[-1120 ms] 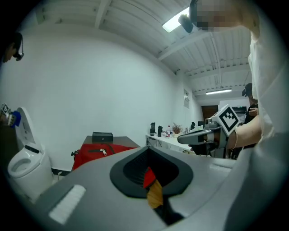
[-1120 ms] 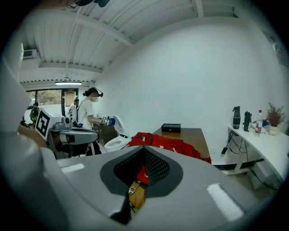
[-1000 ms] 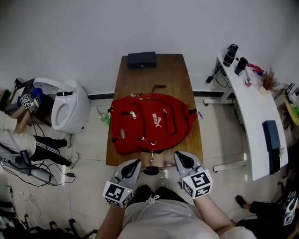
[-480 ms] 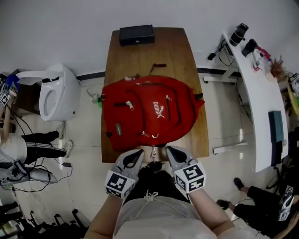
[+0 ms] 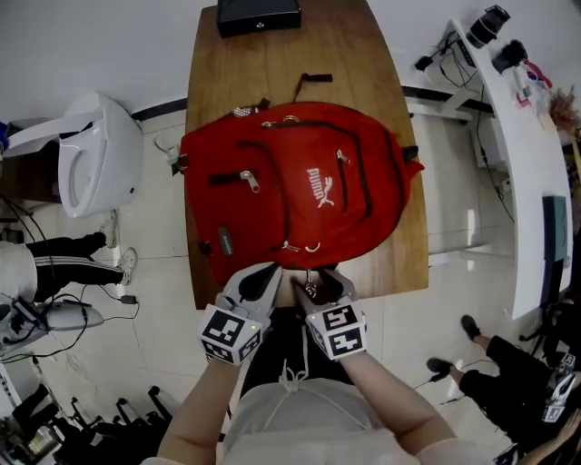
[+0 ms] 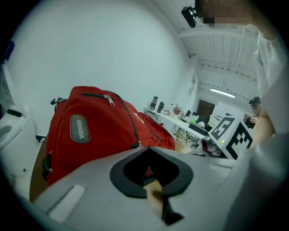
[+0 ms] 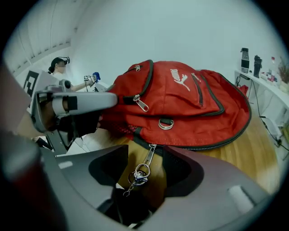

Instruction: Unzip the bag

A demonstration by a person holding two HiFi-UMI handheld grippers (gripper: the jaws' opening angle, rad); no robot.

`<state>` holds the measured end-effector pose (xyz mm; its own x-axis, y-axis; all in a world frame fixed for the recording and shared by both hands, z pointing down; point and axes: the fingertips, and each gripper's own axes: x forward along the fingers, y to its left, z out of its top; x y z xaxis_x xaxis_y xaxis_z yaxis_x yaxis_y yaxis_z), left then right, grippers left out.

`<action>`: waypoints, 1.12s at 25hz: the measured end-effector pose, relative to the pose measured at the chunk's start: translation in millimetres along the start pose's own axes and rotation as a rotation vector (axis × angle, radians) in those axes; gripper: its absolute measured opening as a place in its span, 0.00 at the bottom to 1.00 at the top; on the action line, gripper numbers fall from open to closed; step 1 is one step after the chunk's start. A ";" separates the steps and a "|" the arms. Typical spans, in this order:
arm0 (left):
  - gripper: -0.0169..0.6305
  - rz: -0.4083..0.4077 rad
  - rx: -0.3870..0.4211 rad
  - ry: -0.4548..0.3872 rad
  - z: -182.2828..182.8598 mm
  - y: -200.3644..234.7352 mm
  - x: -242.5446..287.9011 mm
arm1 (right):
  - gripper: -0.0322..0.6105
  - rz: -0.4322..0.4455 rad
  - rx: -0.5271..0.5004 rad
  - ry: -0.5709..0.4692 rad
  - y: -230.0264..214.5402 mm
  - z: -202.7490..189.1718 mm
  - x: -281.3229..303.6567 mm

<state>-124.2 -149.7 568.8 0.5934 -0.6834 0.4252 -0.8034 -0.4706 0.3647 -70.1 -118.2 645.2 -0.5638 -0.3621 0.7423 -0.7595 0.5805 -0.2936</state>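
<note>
The right gripper point(image 7: 144, 155) is opening its jaws wide around the zipper pull point(image 7: 149, 152). The pull and its key ring point(image 7: 139, 173) are hanging between the pads untouched, probably lined up for a pinch. The red bag point(image 7: 189, 101) is lying flat on the wooden table point(image 7: 244, 167), so the pull is dangling over the near edge.

In the left gripper view, the left gripper point(image 6: 148, 151) is pointing closed, empty jaws at the bag's side, probably ready for bracing it.

From the head view, I am counting one bag, one table, one black box point(image 5: 259, 14) and two grippers.
</note>
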 end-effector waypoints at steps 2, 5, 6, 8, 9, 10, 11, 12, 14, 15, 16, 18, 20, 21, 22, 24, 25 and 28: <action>0.04 -0.006 0.001 0.014 -2.2 3.7 1.8 | 0.40 -0.018 0.004 0.013 0.4 -1.9 6.7; 0.04 -0.029 0.001 0.025 -5.3 3.1 3.9 | 0.38 -0.051 -0.003 0.029 -1.7 -3.9 13.9; 0.04 -0.038 -0.001 0.030 -7.3 1.7 5.0 | 0.35 -0.067 -0.004 0.037 -4.2 -5.2 15.7; 0.04 -0.051 -0.011 0.040 -12.0 0.0 7.3 | 0.25 -0.112 -0.002 0.045 -11.2 -6.7 17.5; 0.04 -0.054 -0.018 0.043 -14.0 0.1 8.1 | 0.18 -0.134 -0.004 0.046 -14.6 -6.9 17.6; 0.04 -0.055 -0.023 0.045 -15.6 0.5 8.5 | 0.15 -0.149 -0.007 0.047 -17.0 -7.5 17.5; 0.04 -0.055 -0.026 0.045 -16.6 0.9 8.7 | 0.13 -0.157 -0.010 0.049 -18.6 -8.6 17.5; 0.04 -0.055 -0.027 0.046 -17.2 1.2 8.9 | 0.10 -0.159 -0.014 0.052 -19.4 -9.9 17.4; 0.04 -0.058 -0.030 0.052 -17.6 1.2 9.7 | 0.06 -0.144 -0.019 0.062 -18.8 -11.7 17.1; 0.04 -0.060 -0.032 0.056 -17.7 0.6 10.7 | 0.06 -0.130 -0.015 0.067 -18.2 -11.9 16.8; 0.04 -0.066 -0.033 0.062 -17.8 -0.5 12.2 | 0.06 -0.113 -0.008 0.071 -17.6 -11.8 16.2; 0.04 -0.081 -0.027 0.074 -19.0 -4.2 17.3 | 0.06 -0.082 -0.005 0.079 -17.1 -11.1 14.0; 0.04 -0.089 -0.024 0.086 -21.2 -6.4 24.1 | 0.06 -0.066 -0.031 0.086 -17.5 -10.2 10.0; 0.04 -0.088 -0.027 0.090 -21.9 -6.6 27.3 | 0.06 -0.062 -0.051 0.089 -18.3 -9.6 7.3; 0.04 -0.086 -0.030 0.092 -22.0 -6.5 30.2 | 0.06 -0.061 -0.072 0.090 -19.6 -9.0 4.3; 0.04 -0.079 -0.018 0.101 -22.5 -6.5 34.5 | 0.06 -0.066 -0.110 0.090 -24.6 -8.3 -1.7; 0.04 -0.076 0.001 0.112 -23.8 -6.9 36.0 | 0.06 -0.069 -0.119 0.091 -28.5 -8.8 -4.5; 0.04 -0.060 0.046 0.146 -28.6 -7.8 38.7 | 0.06 -0.074 -0.099 0.102 -45.5 -11.8 -12.9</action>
<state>-93.6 -156.6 606.1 0.6386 -0.5663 0.5210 -0.7656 -0.5358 0.3560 -24.4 -131.3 656.1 -0.4674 -0.3335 0.8187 -0.7591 0.6261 -0.1783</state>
